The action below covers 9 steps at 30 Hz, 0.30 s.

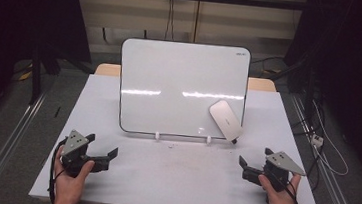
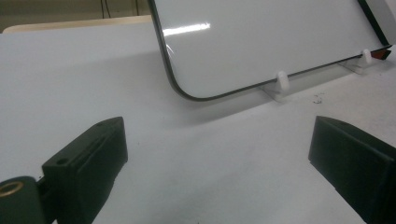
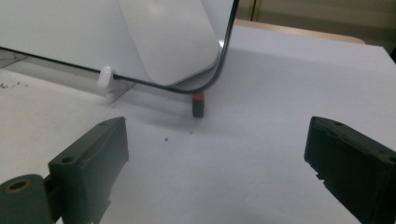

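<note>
So we have both grippers resting low on the white table [image 1: 172,176], each held in a hand, jaws spread wide and nothing between them: left gripper [image 1: 103,156] and right gripper [image 1: 252,170]. Ahead of the jaws stands a whiteboard [image 1: 180,87], tilted back on two small white clip feet [image 2: 281,80], its surface blank. Stuck on the board's lower corner, straight ahead of the right gripper's jaws and a bit toward its left jaw, is a whiteboard eraser [image 1: 225,119], a flat rounded white slab lying at a slant; in the right gripper view it overhangs the board's dark rim just above a small red and black piece [image 3: 199,103] that sits on the table below the corner. From the left gripper's jaws the eraser is far off, beyond the right jaw. We judge the eraser light and rigid, smooth-shelled so fairly slippery, likely held on magnetically, so it should peel off with a small tug. Best hold looks like across its long narrow sides, jaws clamping the two edges, not the broad face. The board may tip or slide on its feet if pulled hard. Writing: a tiny dark logo at the board's top corner [image 1: 239,53], too small to read; a faint mark on the eraser, unreadable.
</note>
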### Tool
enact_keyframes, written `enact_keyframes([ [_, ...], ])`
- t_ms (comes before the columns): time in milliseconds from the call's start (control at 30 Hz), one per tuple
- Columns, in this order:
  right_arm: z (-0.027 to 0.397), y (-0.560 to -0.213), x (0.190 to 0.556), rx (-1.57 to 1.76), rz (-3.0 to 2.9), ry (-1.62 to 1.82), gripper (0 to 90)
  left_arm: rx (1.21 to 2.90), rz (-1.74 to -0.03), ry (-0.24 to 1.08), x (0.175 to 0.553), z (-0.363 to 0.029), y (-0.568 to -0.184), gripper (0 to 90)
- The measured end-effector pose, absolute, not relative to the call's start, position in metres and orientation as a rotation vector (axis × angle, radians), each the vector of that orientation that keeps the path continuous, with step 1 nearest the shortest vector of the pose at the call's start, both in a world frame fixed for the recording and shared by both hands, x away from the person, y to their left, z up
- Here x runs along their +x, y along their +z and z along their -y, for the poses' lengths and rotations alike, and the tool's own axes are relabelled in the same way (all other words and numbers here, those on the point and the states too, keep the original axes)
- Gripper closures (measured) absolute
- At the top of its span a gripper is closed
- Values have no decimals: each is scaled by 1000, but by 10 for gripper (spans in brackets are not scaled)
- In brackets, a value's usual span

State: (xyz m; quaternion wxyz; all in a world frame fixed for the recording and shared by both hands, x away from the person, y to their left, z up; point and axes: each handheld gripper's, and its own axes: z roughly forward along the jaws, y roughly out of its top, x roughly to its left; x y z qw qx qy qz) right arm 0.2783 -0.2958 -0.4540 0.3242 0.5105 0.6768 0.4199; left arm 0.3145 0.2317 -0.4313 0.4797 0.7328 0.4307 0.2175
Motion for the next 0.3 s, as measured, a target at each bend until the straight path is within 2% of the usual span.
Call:
enact_keyframes([
  [300,294,-455,281,1335,-1770,1092,62,1785,-1064,532,318,-238,-431,45],
])
